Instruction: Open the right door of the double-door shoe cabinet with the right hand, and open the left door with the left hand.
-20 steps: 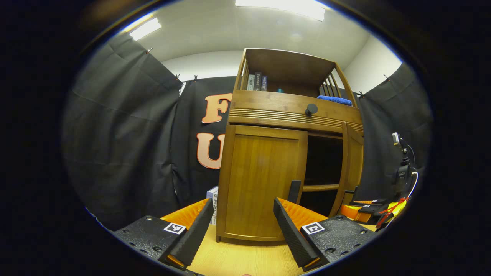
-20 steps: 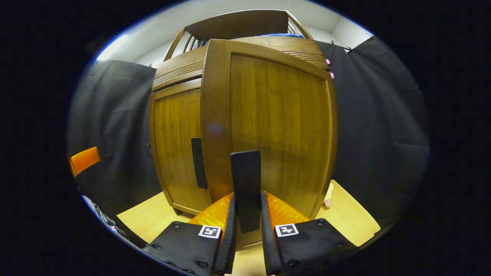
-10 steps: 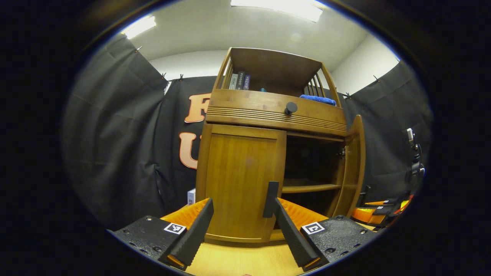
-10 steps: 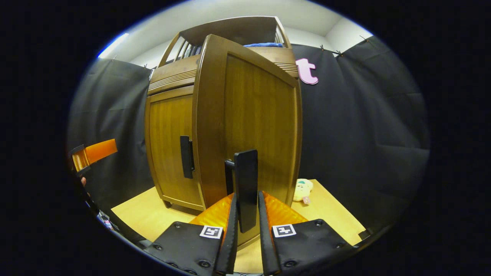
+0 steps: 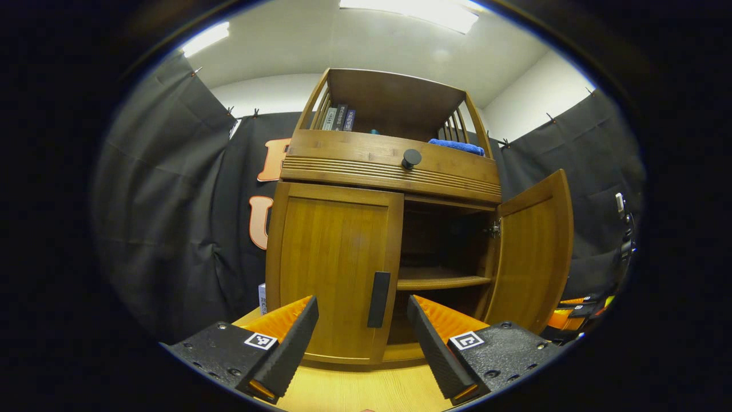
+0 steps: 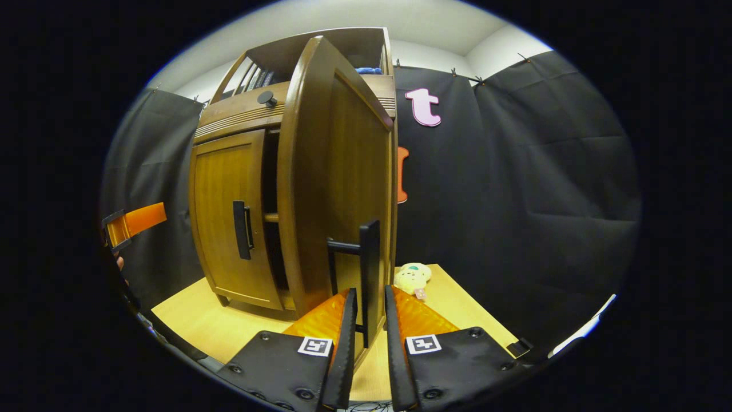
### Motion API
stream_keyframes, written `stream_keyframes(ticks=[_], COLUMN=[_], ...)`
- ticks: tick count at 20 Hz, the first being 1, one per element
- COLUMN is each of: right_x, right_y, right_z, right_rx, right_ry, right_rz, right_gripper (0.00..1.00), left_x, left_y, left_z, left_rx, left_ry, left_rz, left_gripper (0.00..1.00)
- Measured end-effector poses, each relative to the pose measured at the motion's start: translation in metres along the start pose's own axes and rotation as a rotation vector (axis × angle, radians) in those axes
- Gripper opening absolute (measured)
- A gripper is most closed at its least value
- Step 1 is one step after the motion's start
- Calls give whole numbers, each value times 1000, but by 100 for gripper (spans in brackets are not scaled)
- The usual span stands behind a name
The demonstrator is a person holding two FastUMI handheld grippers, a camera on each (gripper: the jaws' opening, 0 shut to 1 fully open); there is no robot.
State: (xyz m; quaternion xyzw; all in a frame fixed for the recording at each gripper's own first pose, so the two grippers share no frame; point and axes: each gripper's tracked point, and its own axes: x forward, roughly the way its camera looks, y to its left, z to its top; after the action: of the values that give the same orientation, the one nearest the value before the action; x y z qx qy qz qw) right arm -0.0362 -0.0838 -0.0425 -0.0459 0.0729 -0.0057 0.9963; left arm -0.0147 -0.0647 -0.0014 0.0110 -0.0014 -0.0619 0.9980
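Fingers of the right gripper are drawn close together and clamp the right door's handle, a dark flat bar whose long axis runs upright, one finger pressing on each side of its lower end. The right door is swung well out from the shoe cabinet, hinged at the cabinet's right edge, and in the left gripper view it stands at a wide angle with its inner face showing and the dark interior and a shelf exposed between the two doors. The left gripper has its fingers spread wide apart and grips nothing; it hangs just in front of the left door, which lies flat and closed against the cabinet front. The left door's handle, another upright dark bar near that door's inner edge, sits between the spread fingers from this camera's angle but apart from both of them. The cabinet stands on a pale wooden table, with a round dark knob on the drawer front above the doors, books and a blue cloth on the open top shelf. A small plush toy lies on the table just beyond the open door.
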Motion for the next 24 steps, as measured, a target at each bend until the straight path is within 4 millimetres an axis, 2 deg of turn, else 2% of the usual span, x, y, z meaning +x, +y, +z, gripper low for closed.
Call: stream_keyframes(ticks=[1, 2, 3, 6, 7, 8, 11, 12, 13, 14, 18, 19, 20, 22, 24], right_x=[0, -1, 1, -1, -1, -1, 2, 3, 3, 4, 6, 7, 10, 10, 11], right_y=[-10, -22, -30, -43, -47, -50, -61, -65, -69, -73, -89, -93, -98, -106, -110], right_z=[0, 1, 2, 2, 2, 2, 3, 3, 2, 2, 0, 1, 0, -3, 1], right_rx=[-10, -20, -12, 31, 27, 22, 12, 15, 21, 29, 51, 46, 47, 56, 56], right_ry=[2, 0, 3, 10, 14, 20, 30, 31, 30, 29, 28, 31, 32, 43, 44], right_rz=[-37, -65, -63, -34, -20, -5, 37, 48, 60, 71, 120, 130, 142, 161, 180], right_gripper=[37, 11, 17, 15, 19, 15, 15, 15, 19, 15, 15, 7, 16, 23, 25], left_x=[0, 1, 1, 1, 3, 3, 3, 3, 3, 3, 4, 4, 3, 4, 3], left_y=[-1, -1, -3, -2, -1, 2, 7, 10, 13, 15, 25, 27, 29, 31, 33], left_z=[1, 0, -1, -5, -5, -4, -5, -4, -4, -5, -5, -5, -4, -3, -1], left_rx=[1, 0, -3, -11, -12, -13, -15, -14, -15, -16, -25, -26, -27, -26, -21], left_ry=[0, 0, 1, 5, 4, 3, 0, 0, 0, 0, -3, -4, -5, -7, -11], left_rz=[1, 1, 0, 2, 9, 17, 34, 42, 49, 55, 74, 76, 80, 83, 85], left_gripper=[92, 92, 92, 92, 92, 92, 92, 95, 92, 92, 92, 92, 92, 92, 92])
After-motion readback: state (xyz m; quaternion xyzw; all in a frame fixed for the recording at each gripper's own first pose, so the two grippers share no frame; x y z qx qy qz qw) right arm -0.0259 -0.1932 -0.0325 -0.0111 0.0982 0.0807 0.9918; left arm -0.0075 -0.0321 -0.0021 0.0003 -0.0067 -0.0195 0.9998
